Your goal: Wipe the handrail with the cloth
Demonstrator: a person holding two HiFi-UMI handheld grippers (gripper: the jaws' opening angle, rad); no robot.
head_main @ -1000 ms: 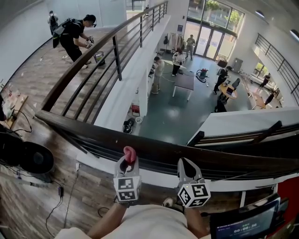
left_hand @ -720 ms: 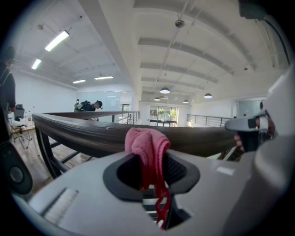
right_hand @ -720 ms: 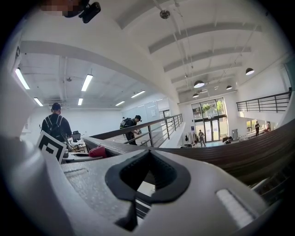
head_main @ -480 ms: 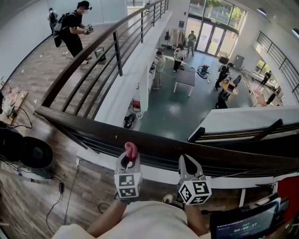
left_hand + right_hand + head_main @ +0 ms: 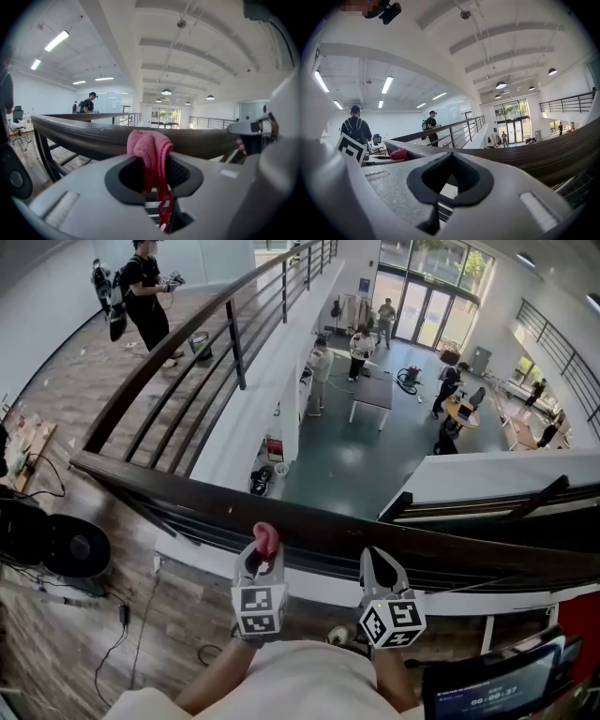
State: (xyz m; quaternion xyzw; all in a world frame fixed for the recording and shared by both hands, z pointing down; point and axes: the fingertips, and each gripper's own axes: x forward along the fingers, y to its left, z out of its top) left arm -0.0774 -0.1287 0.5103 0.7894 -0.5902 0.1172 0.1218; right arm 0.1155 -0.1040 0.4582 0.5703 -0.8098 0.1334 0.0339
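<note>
A head view looks steeply down over a dark wooden handrail (image 5: 169,493) that crosses the middle of the frame from the left edge to the lower right. Beyond it is an open drop to a lower floor. At the bottom centre, the left hand-held gripper (image 5: 262,557) is clenched on a bunched pink cloth (image 5: 266,538). The cloth sticks up past its tips and lies over the near edge of the rail. No view shows clearly whether the cloth presses on the wood.

In the left gripper view, the cloth (image 5: 149,150) sits pinched at the centre of the frame, with a strand trailing down between the jaws. The handrail (image 5: 84,133) runs across just behind it.

The right hand-held gripper (image 5: 381,570), lower right of centre, has its jaws together on nothing. It sits just short of the rail.

The step in hand looks like bringing the cloth onto the rail to start a stroke. To do it well:
- Lay the soft bunch on the rail's top, with the hard tips held off the wood.
- Keep the pinch firm, since a dropped cloth could fall over the edge.
- Draw the cloth steadily along the rail's length.
- Keep the empty gripper out of the stroke's path.
</note>
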